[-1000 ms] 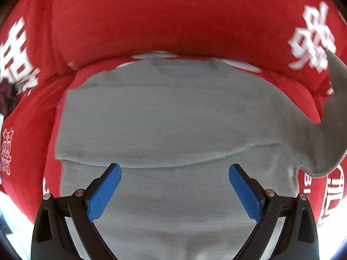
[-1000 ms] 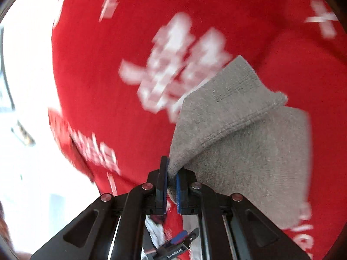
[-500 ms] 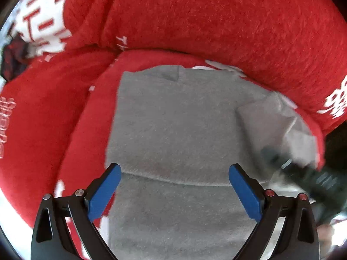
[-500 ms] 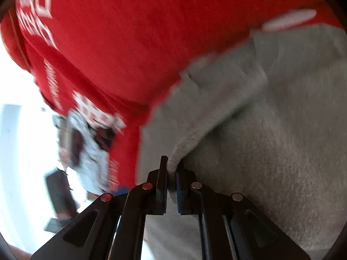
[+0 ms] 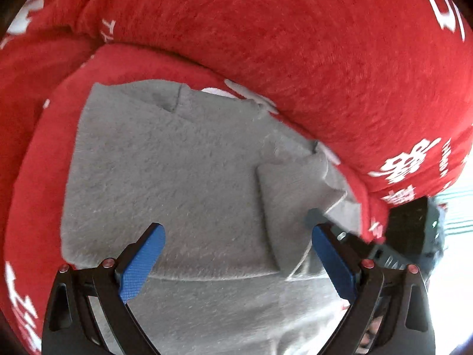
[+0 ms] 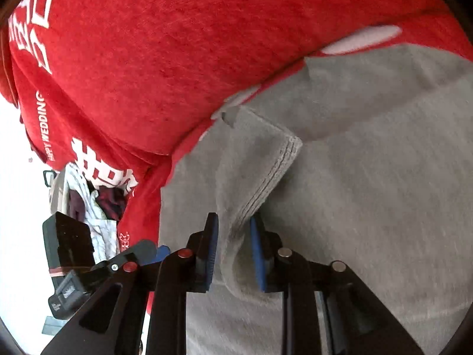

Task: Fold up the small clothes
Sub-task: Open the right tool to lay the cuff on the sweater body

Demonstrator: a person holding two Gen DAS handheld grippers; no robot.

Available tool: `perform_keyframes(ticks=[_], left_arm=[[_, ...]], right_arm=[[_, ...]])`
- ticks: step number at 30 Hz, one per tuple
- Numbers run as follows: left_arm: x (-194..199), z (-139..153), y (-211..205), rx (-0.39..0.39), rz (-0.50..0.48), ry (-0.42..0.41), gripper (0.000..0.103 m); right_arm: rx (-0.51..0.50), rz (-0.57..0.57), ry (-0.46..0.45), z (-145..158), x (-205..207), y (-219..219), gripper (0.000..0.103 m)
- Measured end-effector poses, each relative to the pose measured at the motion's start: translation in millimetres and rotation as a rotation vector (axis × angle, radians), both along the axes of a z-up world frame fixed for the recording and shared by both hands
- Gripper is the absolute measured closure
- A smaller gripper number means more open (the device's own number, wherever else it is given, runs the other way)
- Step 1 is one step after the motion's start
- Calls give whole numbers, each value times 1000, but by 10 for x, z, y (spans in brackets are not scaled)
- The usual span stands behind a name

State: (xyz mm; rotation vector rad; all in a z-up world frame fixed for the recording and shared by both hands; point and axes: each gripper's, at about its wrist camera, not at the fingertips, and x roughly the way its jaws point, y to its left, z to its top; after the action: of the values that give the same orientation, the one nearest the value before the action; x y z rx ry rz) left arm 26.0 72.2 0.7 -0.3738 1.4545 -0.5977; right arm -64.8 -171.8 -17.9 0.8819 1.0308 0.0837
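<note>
A grey fleece garment (image 5: 177,177) lies flat on a red sofa seat, its lower part folded up over the body. Its right sleeve (image 5: 283,207) is folded inward onto the body. My left gripper (image 5: 236,260) is open and empty, hovering over the garment's lower middle. In the right wrist view the same garment (image 6: 369,192) fills the right side. My right gripper (image 6: 233,251) has its jaws partly apart with the sleeve cuff (image 6: 266,177) lying loose between them. The right gripper also shows at the right edge of the left wrist view (image 5: 369,248).
A red cushion with white lettering (image 5: 295,44) forms the sofa back behind the garment. A pile of white and dark clothes (image 6: 91,204) lies at the sofa's left end. The left gripper's body (image 6: 71,254) shows beside it.
My right gripper carried the sleeve inward over the garment's body and laid it down, then its jaws parted off the cuff. My left gripper shifted slightly and stayed open.
</note>
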Motion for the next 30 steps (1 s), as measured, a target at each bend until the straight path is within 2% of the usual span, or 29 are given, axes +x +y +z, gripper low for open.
perform_keyframes(ticks=[3, 5, 8, 10, 14, 17, 20, 23, 26, 30], left_arm=[[76, -122, 59, -95, 8, 81, 3], [95, -236, 52, -139, 6, 144, 3], [75, -299, -8, -127, -4, 158, 3], [71, -278, -53, -123, -8, 147, 3], [67, -259, -90, -153, -7, 164, 3], [59, -204, 21, -179, 28, 156, 3], [78, -179, 110, -180, 57, 156, 3], [111, -213, 77, -146, 47, 157, 3], [101, -303, -14, -80, 13, 159, 3], [80, -249, -92, -23, -13, 104, 3]], right_arm=[[74, 155, -13, -39, 173, 322, 77], [68, 235, 11, -89, 163, 557, 77], [50, 261, 43, -121, 50, 679, 77], [74, 227, 63, -108, -100, 609, 77], [58, 125, 99, -49, -510, 305, 75], [48, 50, 128, 22, -938, -130, 73], [34, -1, 141, 79, -1169, -340, 73], [54, -96, 151, 93, -1409, -574, 73], [103, -239, 150, 41, -1664, -817, 73], [173, -434, 133, -28, -1933, -1100, 73]])
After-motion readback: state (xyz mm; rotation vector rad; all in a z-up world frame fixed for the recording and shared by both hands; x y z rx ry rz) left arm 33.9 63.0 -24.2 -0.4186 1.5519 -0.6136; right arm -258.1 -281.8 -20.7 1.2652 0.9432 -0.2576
